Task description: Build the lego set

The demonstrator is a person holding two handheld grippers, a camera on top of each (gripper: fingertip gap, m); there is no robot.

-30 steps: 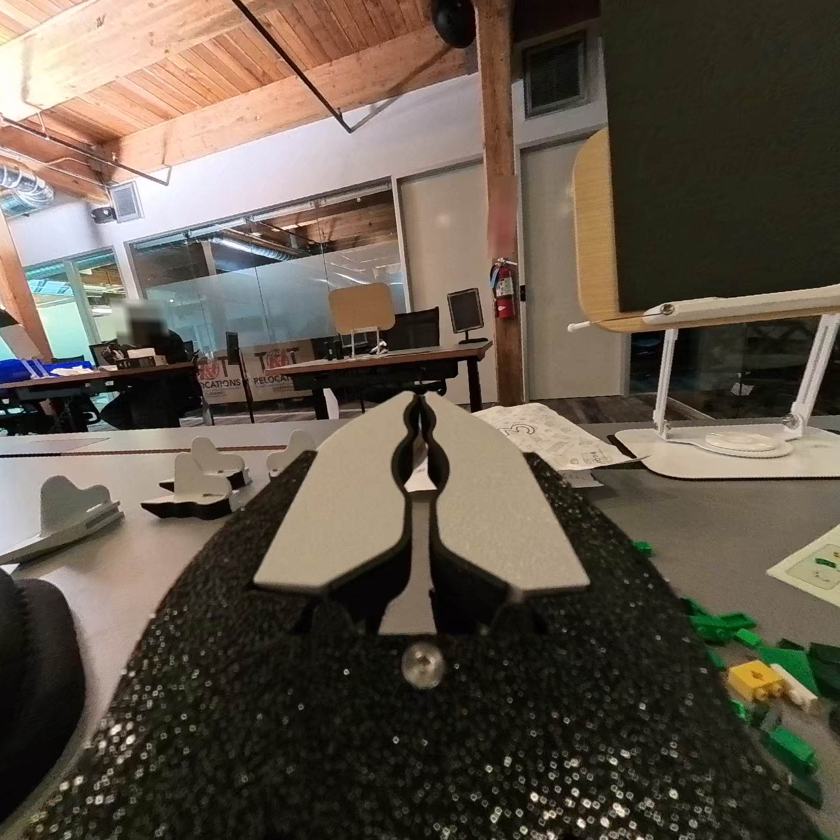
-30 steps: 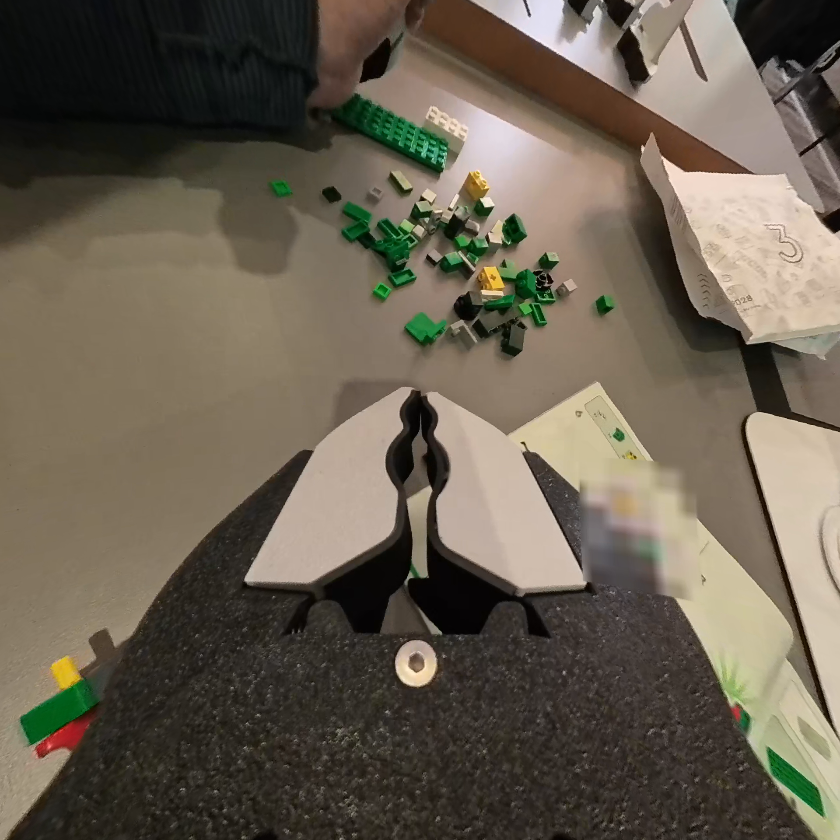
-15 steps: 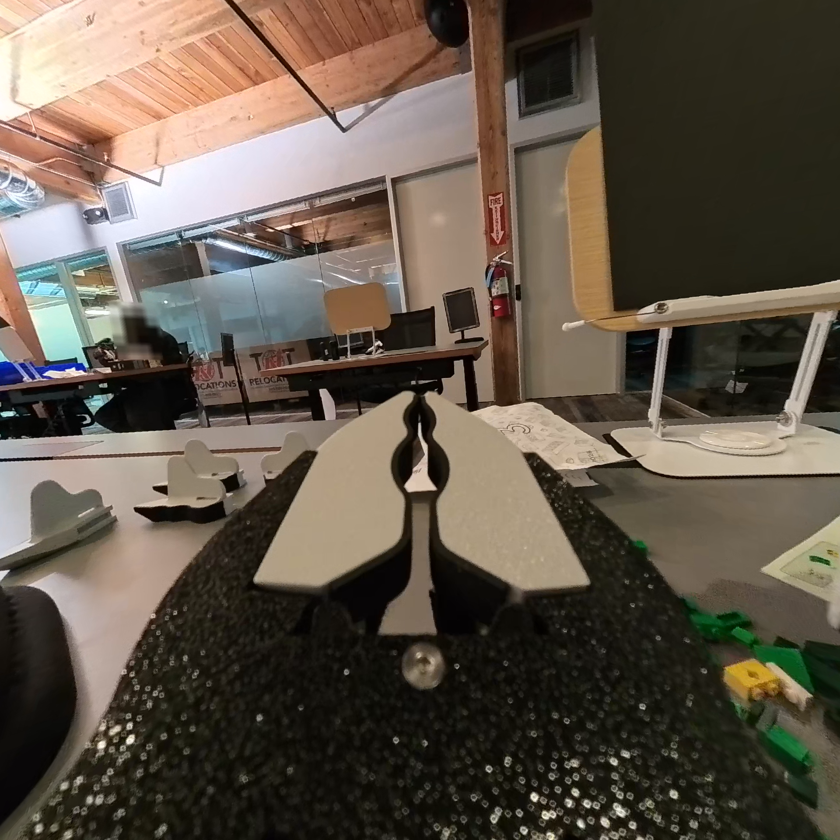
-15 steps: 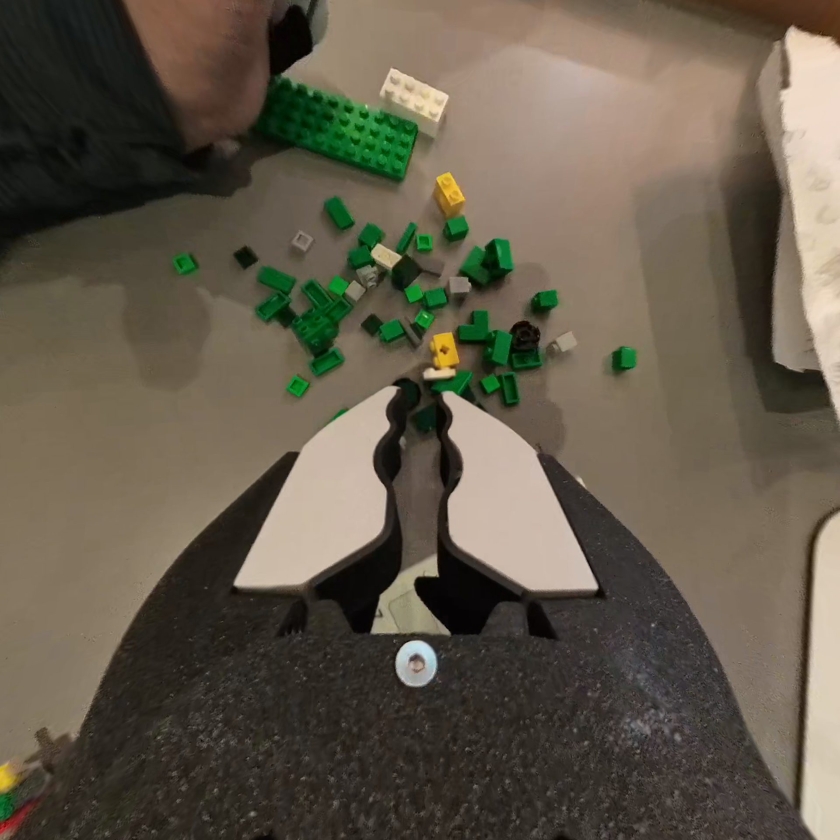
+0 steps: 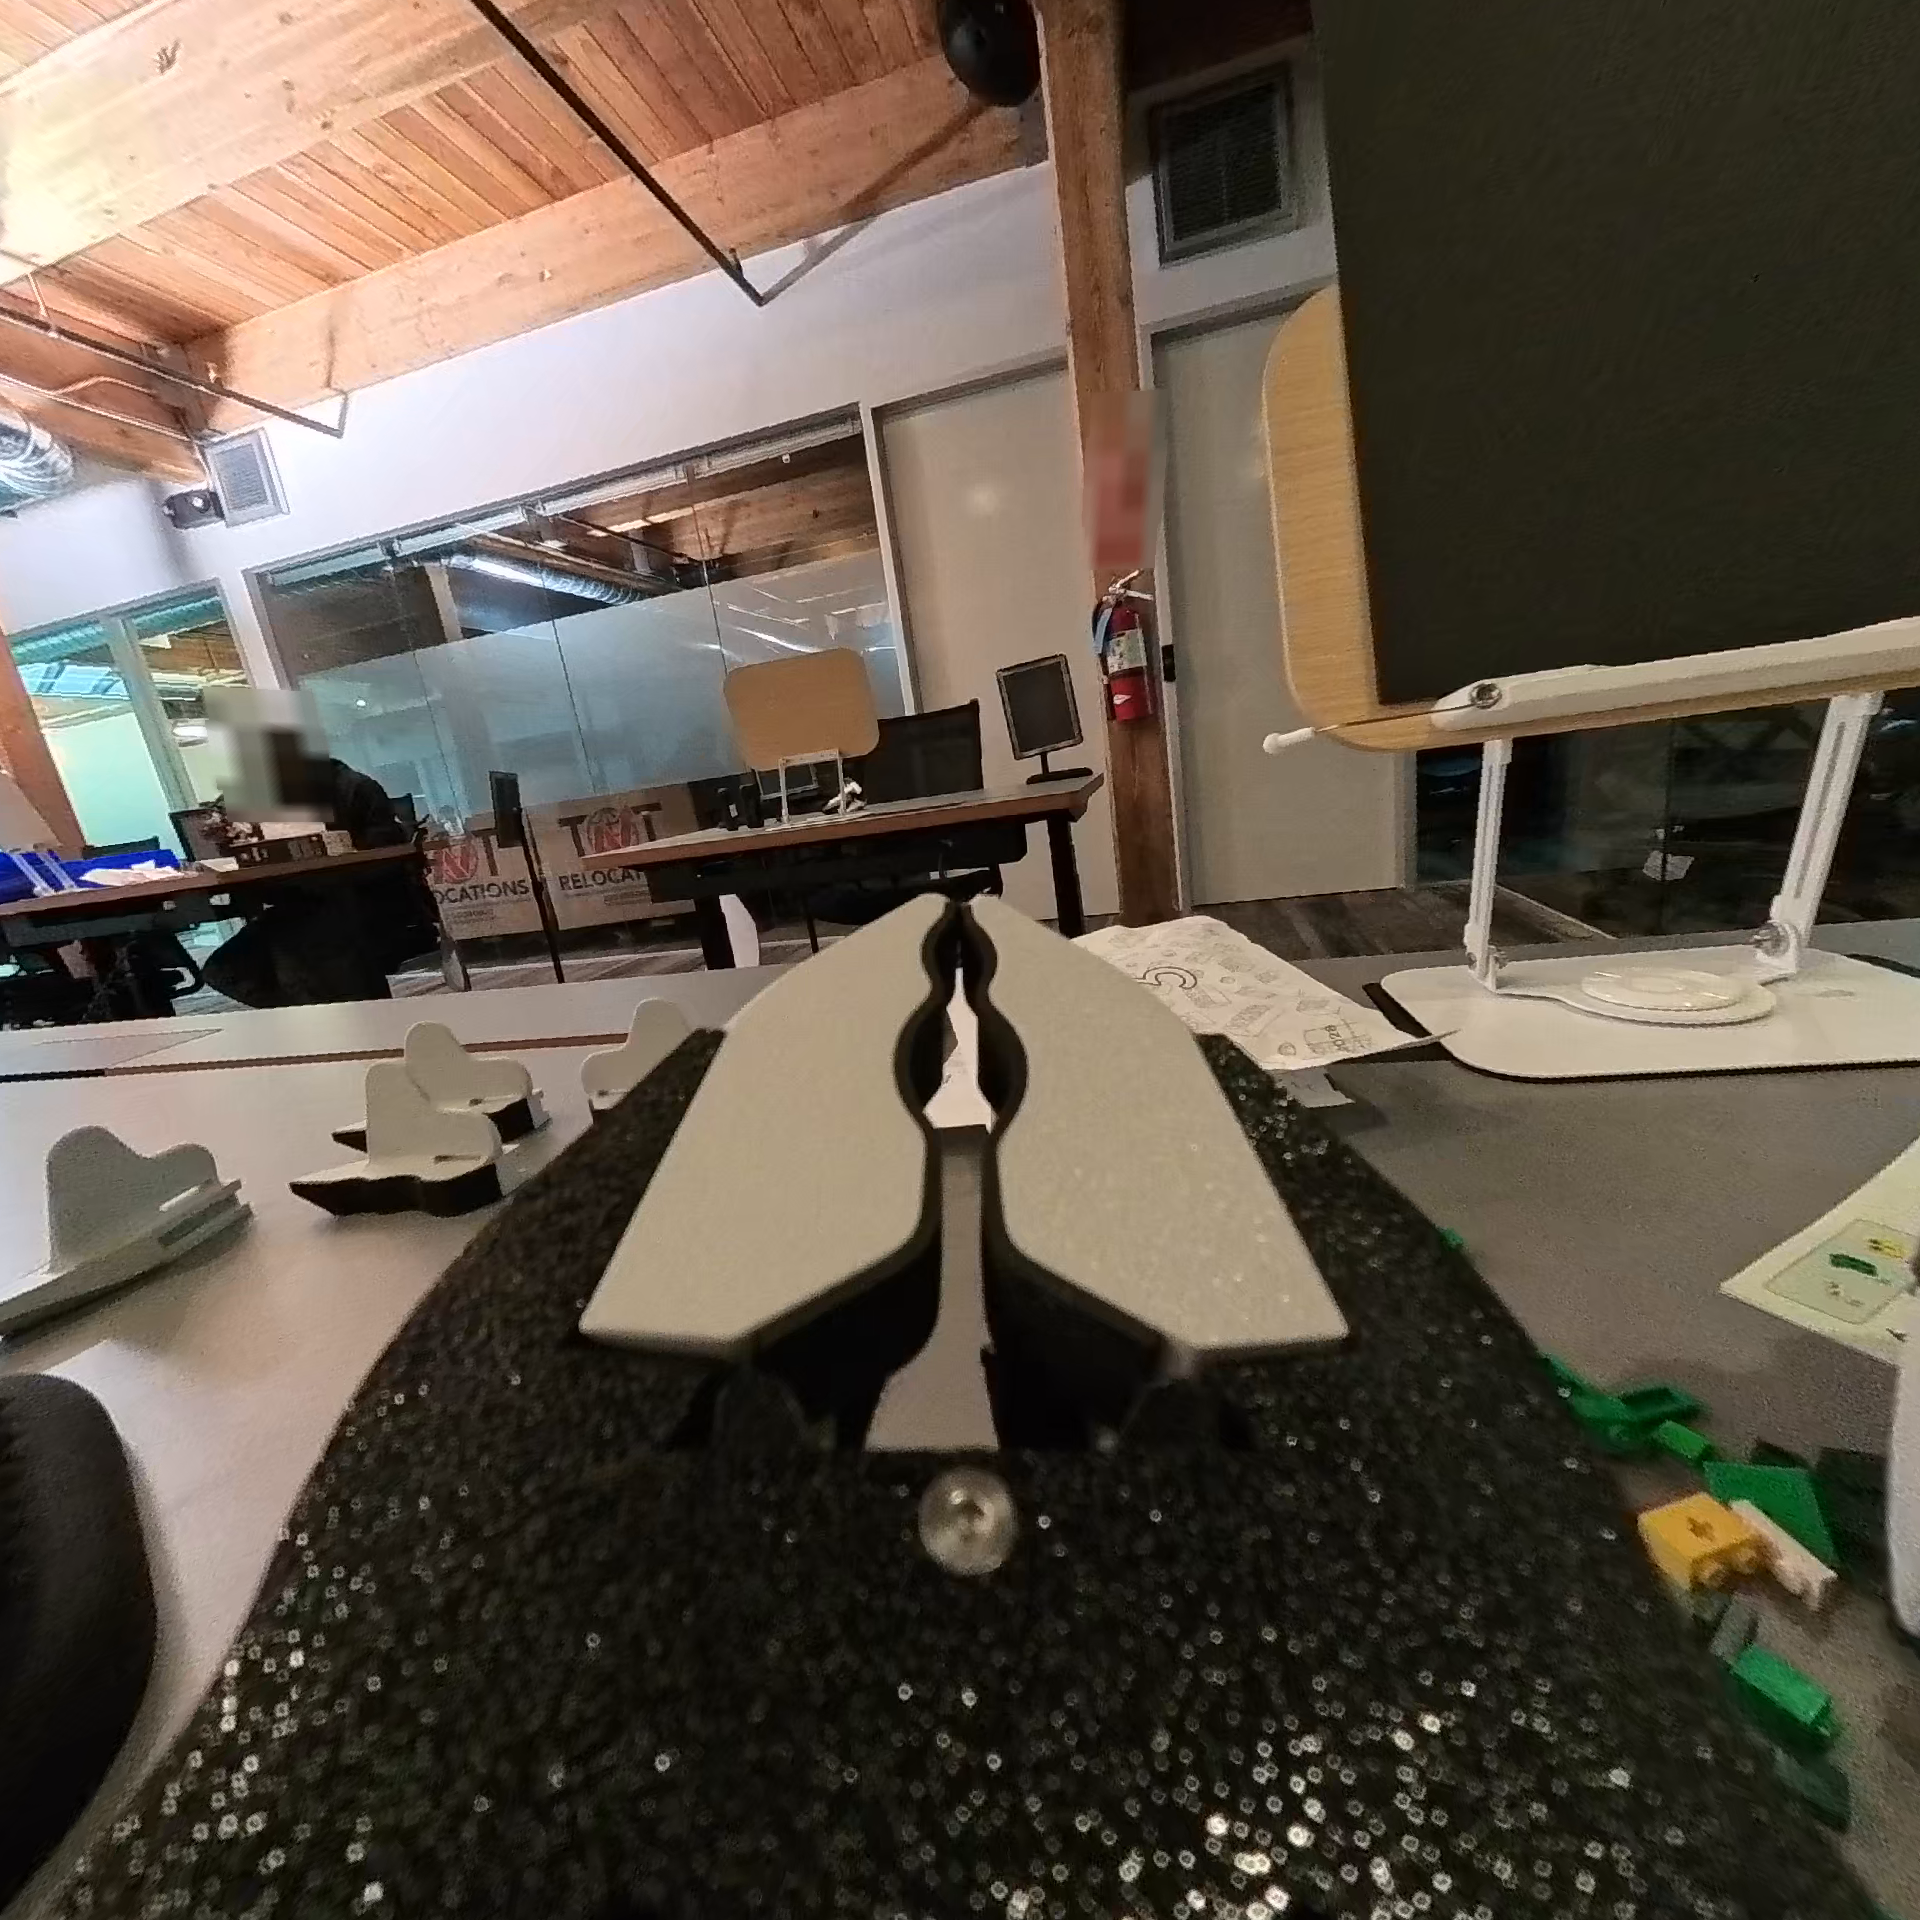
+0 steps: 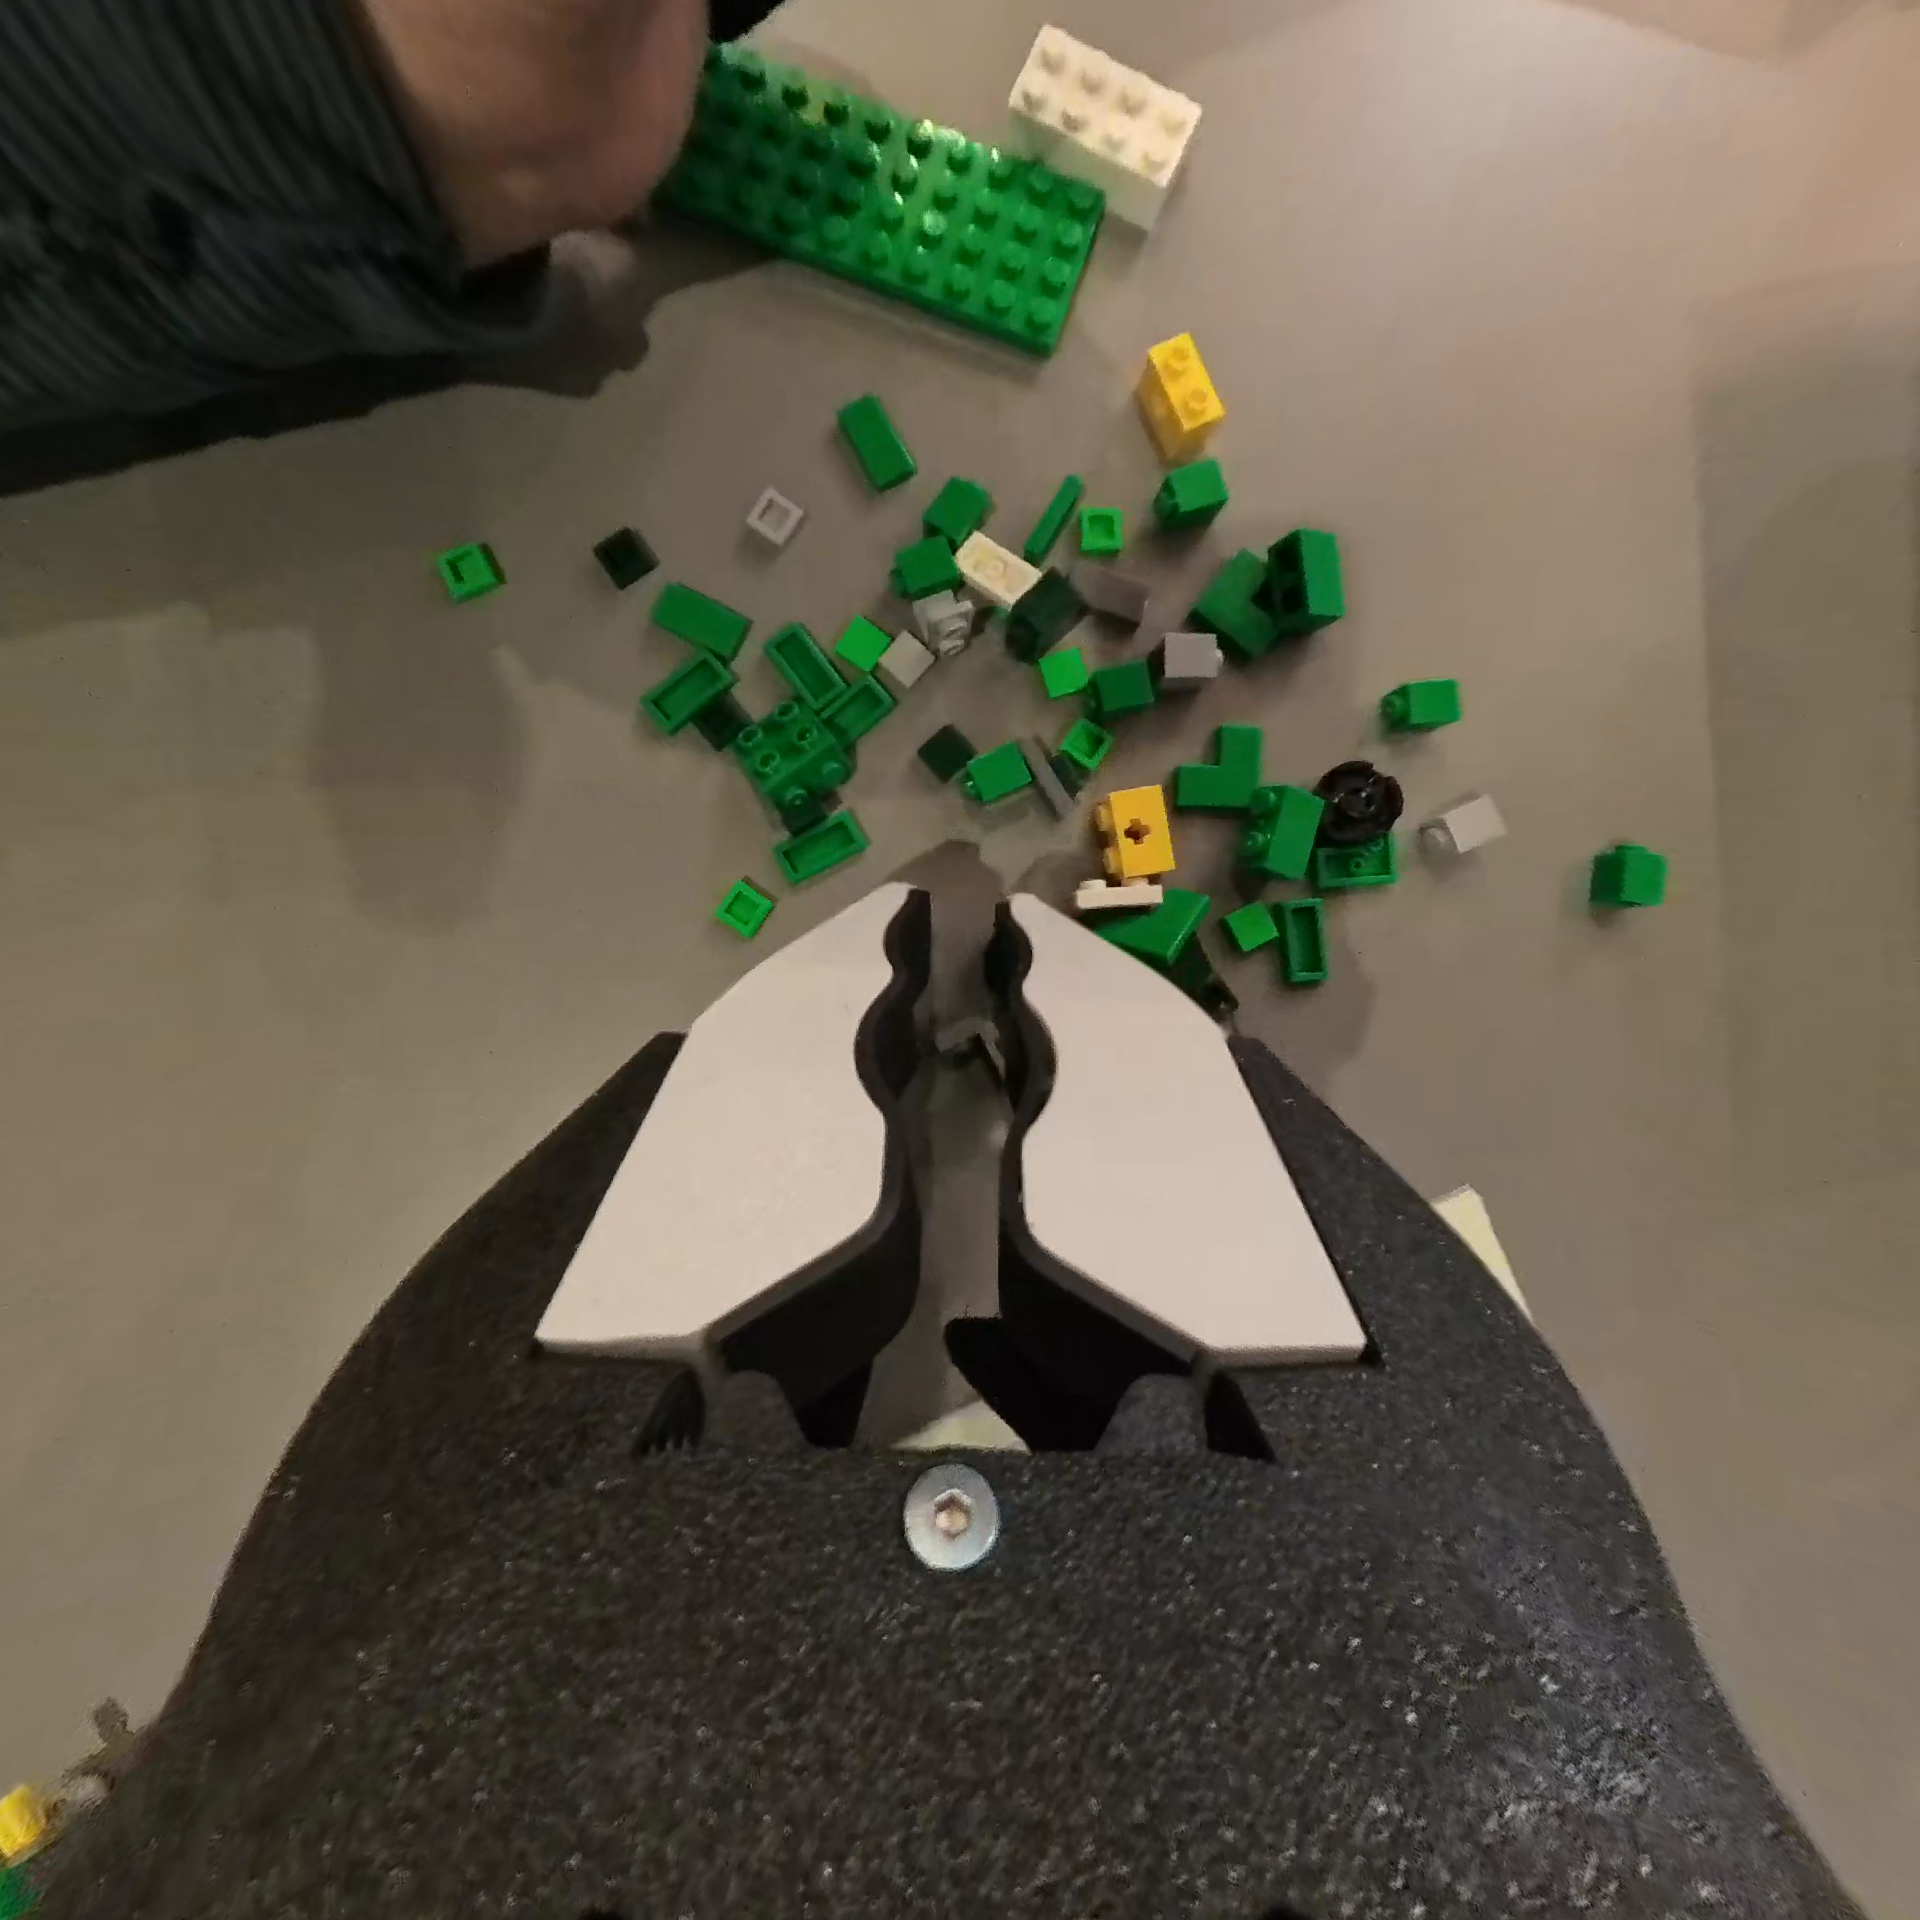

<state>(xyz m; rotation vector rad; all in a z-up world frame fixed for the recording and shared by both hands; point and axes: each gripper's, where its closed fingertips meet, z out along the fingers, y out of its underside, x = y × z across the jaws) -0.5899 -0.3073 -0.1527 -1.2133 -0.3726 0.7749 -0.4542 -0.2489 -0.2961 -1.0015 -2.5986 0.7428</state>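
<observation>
1. Right gripper [image 6: 961, 904] – jaws are standing slightly parted and grasping nothing that can be confirmed. A second ago they were pressed together, so they are opening for a pick.
2. Small grey piece [image 6: 971, 1042] – showing in the gap between the right fingers [image 6: 790, 1091]. Whether it is touching them or only lying on the desk [image 6: 260, 935] beneath, I cannot tell.
3. Yellow brick [image 6: 1136, 829] and white flat piece [image 6: 1117, 890] – lying just beyond the right fingertip, at the near fringe of the pile.
4. Loose pile [image 6: 1062, 672] – mostly green bits with a few grey ones, scattered over open desk. The gripper has been travelling from above the instruction booklet [image 6: 1475, 1236] to this pile and is now close over it. Judgement: the selecting step is under way, and the build is hardly started.
5. Green plate [image 6: 894, 208] and white brick [image 6: 1107, 120] – touching each other on the far side of the pile, with nothing stacked on the plate.
6. Person's hand [image 6: 540, 125] – hovering beside the plate's end.
7. Left gripper [image 5: 958, 914] – fingers clenched tip to tip on nothing, lying low over the desk and pointing away from the pieces, unchanged over the last second.
8. Paper bag [image 5: 1247, 987] – lying farther back on the desk, beyond the left fingers.
</observation>
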